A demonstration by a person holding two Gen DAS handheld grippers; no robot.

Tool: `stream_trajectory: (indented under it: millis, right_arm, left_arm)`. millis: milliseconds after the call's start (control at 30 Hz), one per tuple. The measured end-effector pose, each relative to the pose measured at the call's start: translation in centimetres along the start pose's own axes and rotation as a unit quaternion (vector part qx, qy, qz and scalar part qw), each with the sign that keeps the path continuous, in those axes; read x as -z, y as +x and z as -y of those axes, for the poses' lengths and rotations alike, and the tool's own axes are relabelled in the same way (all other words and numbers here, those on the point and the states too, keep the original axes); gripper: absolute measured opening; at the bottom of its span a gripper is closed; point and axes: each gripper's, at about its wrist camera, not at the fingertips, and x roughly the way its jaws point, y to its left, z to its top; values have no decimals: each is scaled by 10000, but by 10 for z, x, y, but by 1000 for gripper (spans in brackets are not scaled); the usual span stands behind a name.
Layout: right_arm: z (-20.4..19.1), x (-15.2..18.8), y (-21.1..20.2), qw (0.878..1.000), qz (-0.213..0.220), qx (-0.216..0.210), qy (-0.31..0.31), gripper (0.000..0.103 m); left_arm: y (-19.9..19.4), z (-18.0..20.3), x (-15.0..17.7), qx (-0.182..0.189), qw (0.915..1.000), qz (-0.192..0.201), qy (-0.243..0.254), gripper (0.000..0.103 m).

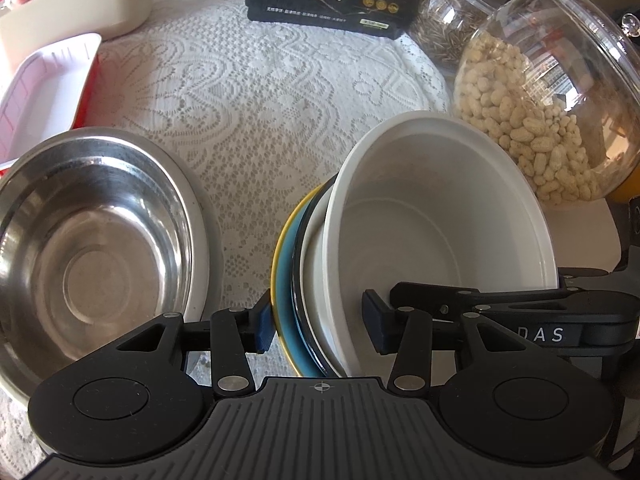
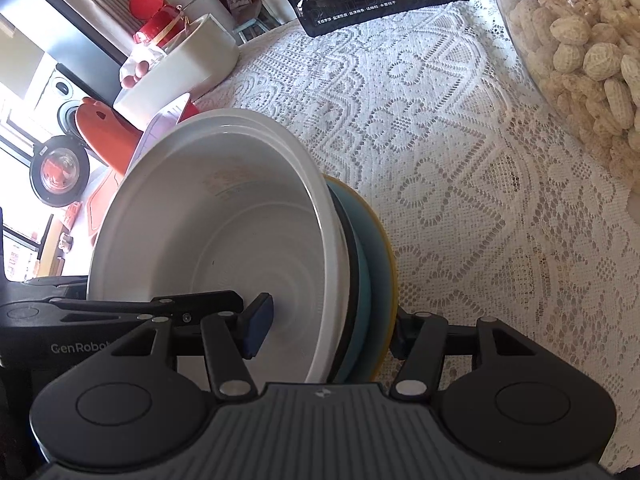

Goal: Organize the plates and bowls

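Stack of nested dishes, white ceramic bowl (image 1: 440, 216) inside blue yellow-rimmed plates (image 1: 286, 280), tipped on edge over the white lace tablecloth (image 1: 260, 100). Left gripper (image 1: 318, 326) and right gripper (image 2: 328, 330) each straddle the stack rim, clamping it. Empty round steel bowl (image 1: 88, 240) just left. Glass jar of peanuts (image 1: 552, 100) far right.
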Motion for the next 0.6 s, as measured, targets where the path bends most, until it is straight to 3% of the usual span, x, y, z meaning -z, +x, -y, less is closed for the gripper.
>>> stream_trajectory:
  millis: [600]
  right_arm:
    - [-6, -4, 0, 9995, -72, 295, 7, 61]
  left_arm:
    - [2, -6, -3, 174, 9996, -136, -154, 46]
